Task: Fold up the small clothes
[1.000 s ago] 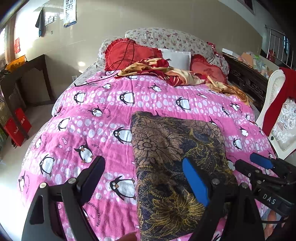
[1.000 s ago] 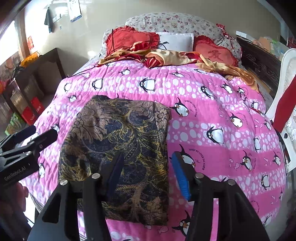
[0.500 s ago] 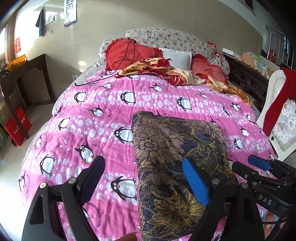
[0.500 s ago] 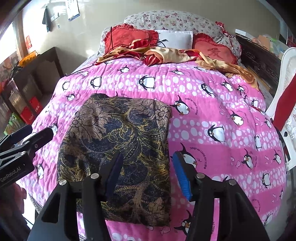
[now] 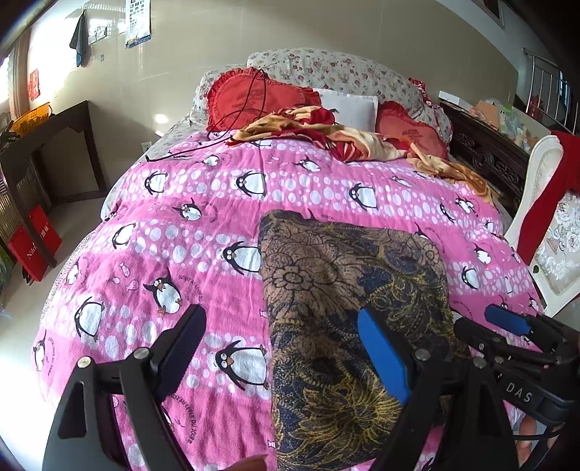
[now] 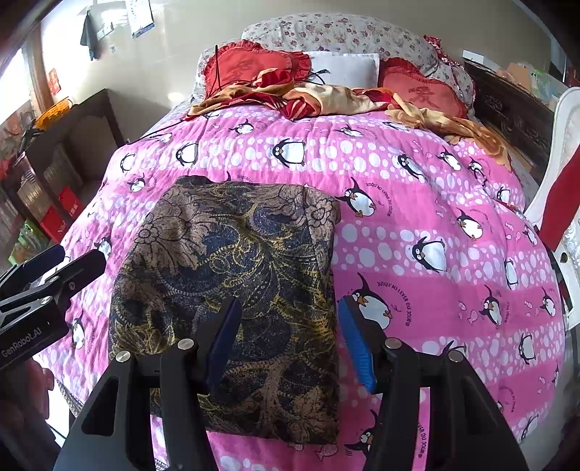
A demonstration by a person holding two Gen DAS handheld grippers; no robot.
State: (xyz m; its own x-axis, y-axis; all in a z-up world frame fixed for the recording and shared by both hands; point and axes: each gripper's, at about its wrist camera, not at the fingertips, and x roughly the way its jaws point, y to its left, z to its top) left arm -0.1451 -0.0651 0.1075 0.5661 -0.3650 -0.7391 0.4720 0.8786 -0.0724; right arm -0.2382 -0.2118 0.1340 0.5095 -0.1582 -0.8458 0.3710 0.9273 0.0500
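A dark floral garment [image 5: 337, 311] [image 6: 235, 282], brown, navy and gold, lies folded into a rough rectangle on the pink penguin blanket [image 5: 203, 232] [image 6: 417, 224]. My left gripper [image 5: 281, 333] hovers open over the garment's left edge, one finger over the blanket, the blue-padded one over the cloth. My right gripper [image 6: 288, 319] stands open above the garment's right edge, nothing between its pads. Each gripper shows at the side of the other's view: the right gripper [image 5: 507, 333] at the right, the left gripper [image 6: 47, 268] at the left.
Red heart cushions [image 5: 253, 98], a floral pillow [image 6: 340, 32] and a crumpled orange-red cloth [image 5: 326, 130] lie at the head of the bed. A dark table [image 5: 47, 145] stands left, a white chair [image 5: 543, 224] with red cloth right.
The right wrist view has shifted slightly, so the bed and garment sit a little lower in it. The garment lies as before. Both grippers keep the same opening.
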